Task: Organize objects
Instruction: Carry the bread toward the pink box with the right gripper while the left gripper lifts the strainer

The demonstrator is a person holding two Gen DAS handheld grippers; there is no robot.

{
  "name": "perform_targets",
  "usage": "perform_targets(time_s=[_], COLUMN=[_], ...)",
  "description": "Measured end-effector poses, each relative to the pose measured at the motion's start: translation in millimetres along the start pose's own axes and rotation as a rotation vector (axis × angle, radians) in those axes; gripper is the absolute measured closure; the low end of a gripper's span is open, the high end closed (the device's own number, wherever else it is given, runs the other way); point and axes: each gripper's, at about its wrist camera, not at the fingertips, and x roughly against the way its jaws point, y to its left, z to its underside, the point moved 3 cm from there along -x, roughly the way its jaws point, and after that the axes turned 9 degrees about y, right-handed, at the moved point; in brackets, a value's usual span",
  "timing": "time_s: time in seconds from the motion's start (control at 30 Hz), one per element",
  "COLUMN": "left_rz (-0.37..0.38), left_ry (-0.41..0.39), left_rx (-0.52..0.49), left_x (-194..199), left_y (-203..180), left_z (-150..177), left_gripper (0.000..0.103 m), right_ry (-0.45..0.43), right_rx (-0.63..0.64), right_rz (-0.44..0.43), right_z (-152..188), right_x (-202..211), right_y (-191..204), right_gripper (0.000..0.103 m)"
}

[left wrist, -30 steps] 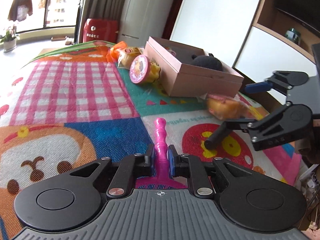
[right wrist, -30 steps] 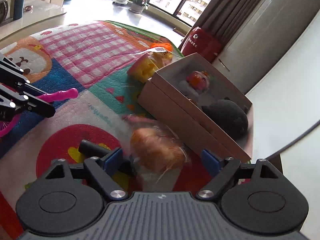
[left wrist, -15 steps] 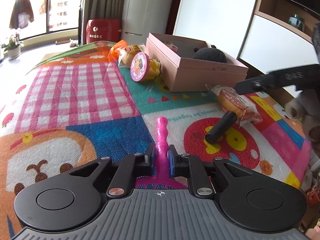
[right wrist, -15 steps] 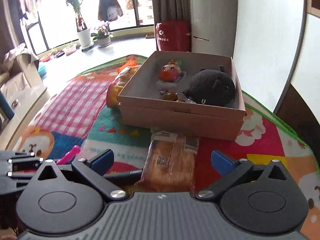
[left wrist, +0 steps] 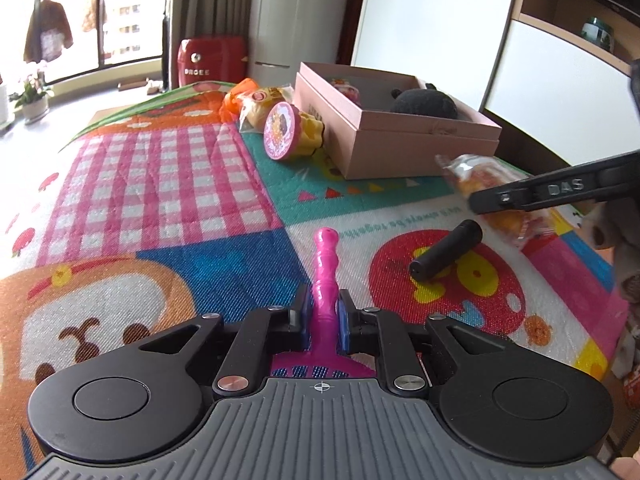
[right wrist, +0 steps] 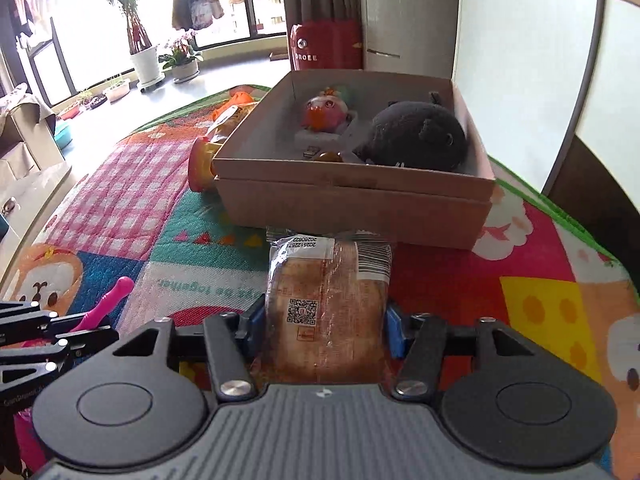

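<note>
My left gripper (left wrist: 322, 312) is shut on the handle of a pink plastic tool (left wrist: 326, 260), low over the colourful play mat (left wrist: 160, 184). In the right wrist view a wrapped bread packet (right wrist: 328, 280) lies between the blue pads of my right gripper (right wrist: 322, 328). Its jaws are closing and both pads touch the packet's sides. The packet's far end sits just in front of the pink cardboard box (right wrist: 352, 200). From the left wrist view the right gripper's black arm (left wrist: 552, 194) crosses the packet (left wrist: 496, 184), right of the box (left wrist: 420, 148).
The box holds a black plush (right wrist: 416, 136) and an orange toy (right wrist: 324, 110). A black cylinder (left wrist: 444, 252) lies on the mat's red circle. A yellow cup with a pink lid (left wrist: 288, 132) and a snack bag (left wrist: 260, 100) lie left of the box.
The right gripper rolled level, faced the box, and its wide jaws came in onto the bread packet. The left gripper kept still with the pink tool.
</note>
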Motion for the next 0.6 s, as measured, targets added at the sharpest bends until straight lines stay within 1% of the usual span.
perform_targets(time_s=[0.13, 0.33, 0.37, 0.43, 0.53, 0.6], left_rz=[-0.035, -0.062, -0.057, -0.024, -0.008, -0.004], left_ry=[0.004, -0.021, -0.013, -0.008, -0.058, -0.133], left_rx=[-0.026, -0.053, -0.054, -0.041, -0.064, -0.08], left_x=[-1.1, -0.1, 1.1, 6.1, 25.9, 45.5], left_y=[-6.0, -10.5, -11.2, -13.0, -22.5, -30.3], left_z=[-0.6, 4.1, 3.3, -1.9, -24.0, -51.3], left_gripper=[0.086, 0.087, 0.087, 0.087, 0.087, 0.087], right_ry=[-0.03, -0.08, -0.092, -0.117, -0.155, -0.175], right_rx=[0.04, 0.068, 0.071, 0.068, 0.059, 0.054], right_rz=[0.011, 0.035, 0.034, 0.022, 0.007, 0.01], right_z=[12.9, 27.0, 28.7, 30.9, 33.7, 36.2], right_x=[15.7, 28.1, 30.4, 34.3, 38.3, 39.0], right_y=[1.7, 3.4, 3.1, 1.2, -3.2, -6.0], right_gripper=[0.047, 0.047, 0.047, 0.047, 0.047, 0.047])
